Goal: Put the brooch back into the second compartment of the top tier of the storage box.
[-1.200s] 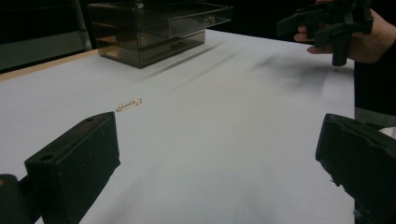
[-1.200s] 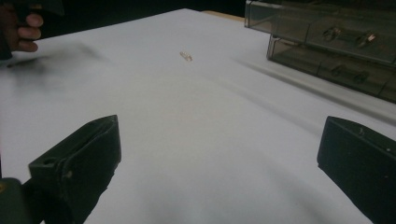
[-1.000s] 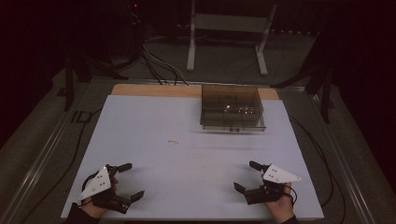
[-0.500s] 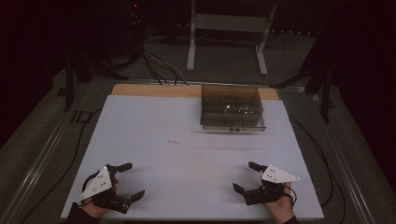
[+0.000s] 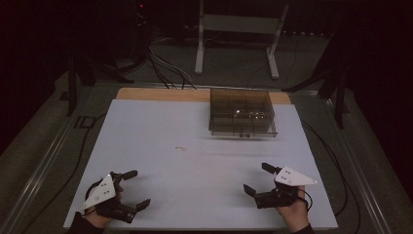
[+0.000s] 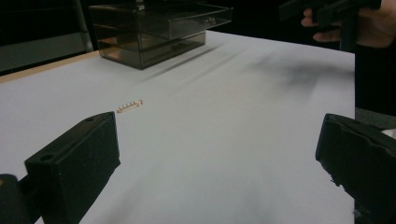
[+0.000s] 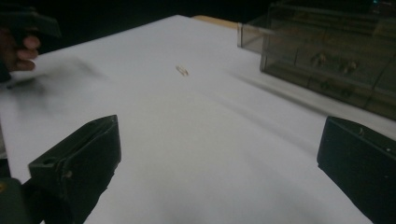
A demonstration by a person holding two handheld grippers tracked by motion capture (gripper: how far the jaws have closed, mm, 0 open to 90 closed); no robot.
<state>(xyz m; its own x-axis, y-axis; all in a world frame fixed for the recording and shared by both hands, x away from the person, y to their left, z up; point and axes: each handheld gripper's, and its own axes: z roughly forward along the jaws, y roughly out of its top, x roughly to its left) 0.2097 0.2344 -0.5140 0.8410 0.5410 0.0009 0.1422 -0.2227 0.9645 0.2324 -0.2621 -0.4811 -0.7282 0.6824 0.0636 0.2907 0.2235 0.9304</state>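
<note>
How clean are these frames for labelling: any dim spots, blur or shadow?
High view: surroundings nearly black, white table sheet evenly lit, small bracelet barely resolved. Left gripper view: smoked plastic drawer box soft, smeared shadow on the sheet below the far hand. Right gripper view: grainy, near jaws blurred.

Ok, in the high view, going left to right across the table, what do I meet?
Left gripper with black jaws open → small pale chain-like piece lying on the white table → smoky clear plastic drawer box → right gripper, also open.
</note>
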